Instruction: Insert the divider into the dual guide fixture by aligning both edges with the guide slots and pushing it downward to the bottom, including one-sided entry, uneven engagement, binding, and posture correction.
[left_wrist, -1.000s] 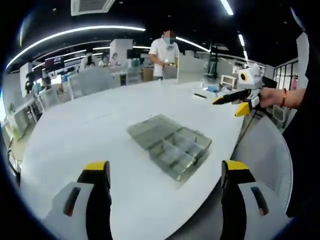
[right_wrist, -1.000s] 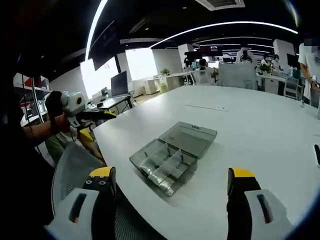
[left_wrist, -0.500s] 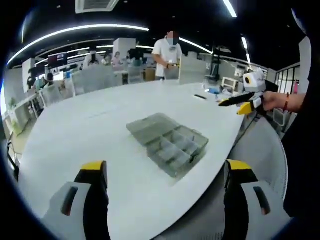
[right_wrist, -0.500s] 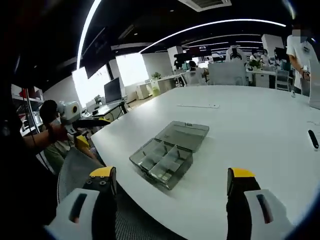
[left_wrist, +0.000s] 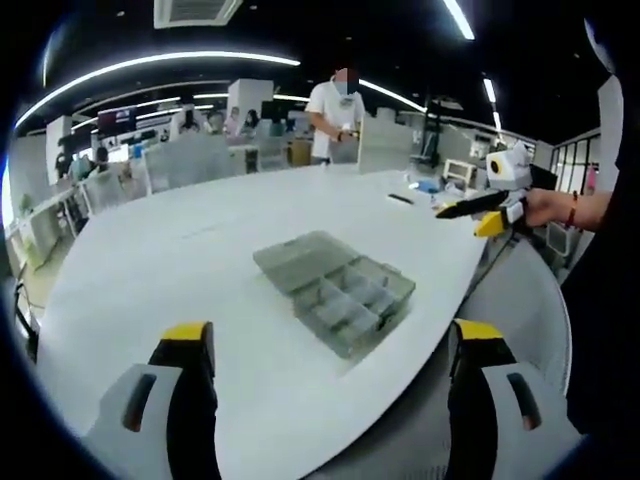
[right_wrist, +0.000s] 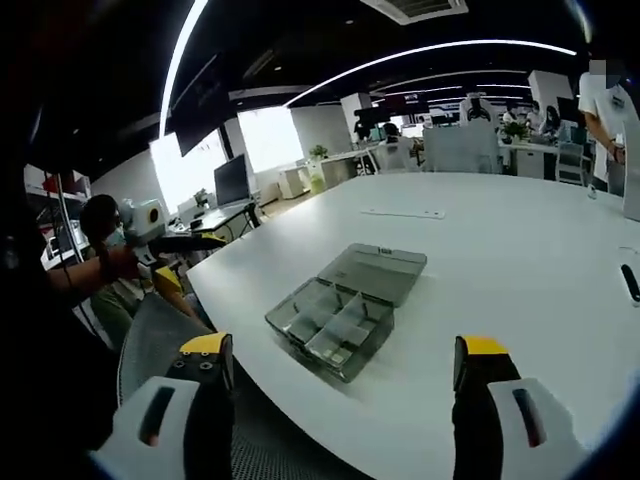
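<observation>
A clear grey plastic compartment box (left_wrist: 338, 289) lies open on the white round table (left_wrist: 180, 260), its lid flat behind the tray. Thin dividers split the tray into several cells. The same compartment box (right_wrist: 345, 309) sits ahead of my right gripper (right_wrist: 335, 385), which is open and empty above the table's near edge. My left gripper (left_wrist: 332, 375) is also open with nothing between its jaws, held short of the box. The right gripper (left_wrist: 490, 205) appears at the right of the left gripper view, and the left gripper (right_wrist: 165, 245) at the left of the right gripper view.
A grey mesh office chair (left_wrist: 525, 310) stands at the table's edge beside me; the same chair (right_wrist: 150, 345) shows in the right gripper view. A person in a white shirt (left_wrist: 335, 110) stands beyond the table. A dark pen-like item (right_wrist: 630, 283) and a flat strip (right_wrist: 405, 213) lie on the table.
Both views shifted slightly as the hands moved. The box and table stay as they were, and both grippers remain open.
</observation>
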